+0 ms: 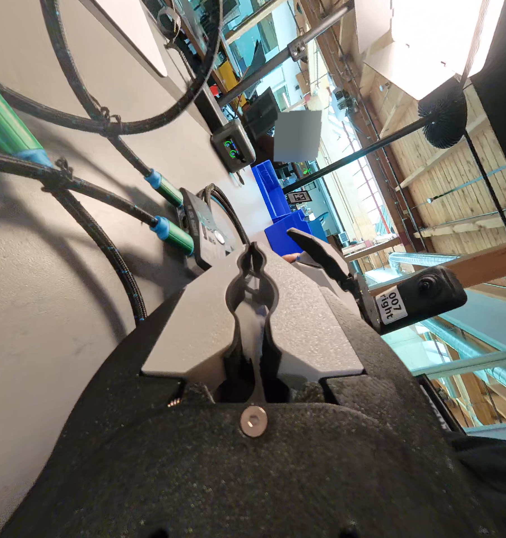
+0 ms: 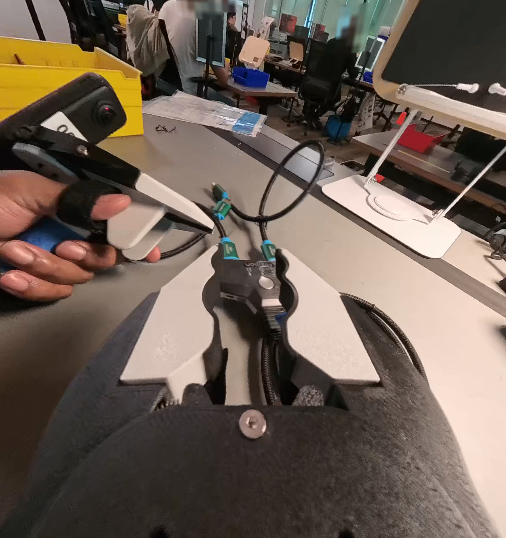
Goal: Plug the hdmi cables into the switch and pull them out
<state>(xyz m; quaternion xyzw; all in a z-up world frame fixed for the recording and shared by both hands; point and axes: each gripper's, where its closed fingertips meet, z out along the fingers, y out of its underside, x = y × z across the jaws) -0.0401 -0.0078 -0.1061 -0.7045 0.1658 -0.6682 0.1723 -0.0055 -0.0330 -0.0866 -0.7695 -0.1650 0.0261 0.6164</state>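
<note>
Your grey table lies bare to the right of the HDMI switch, up to the white monitor stand. A yellow bin sits far left. Two green-plugged HDMI cables sit in the switch; two loose plugs lie beyond. Your right gripper clamps the switch body. Your left gripper is pinched closed, empty, beside the switch.

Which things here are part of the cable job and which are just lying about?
Part of the job:
- HDMI switch
- two plugged-in green HDMI plugs
- loose green plugs
- right gripper, around the switch
- left gripper

Lying about:
- yellow bins
- plastic bag
- white monitor stand
- headphones
</note>
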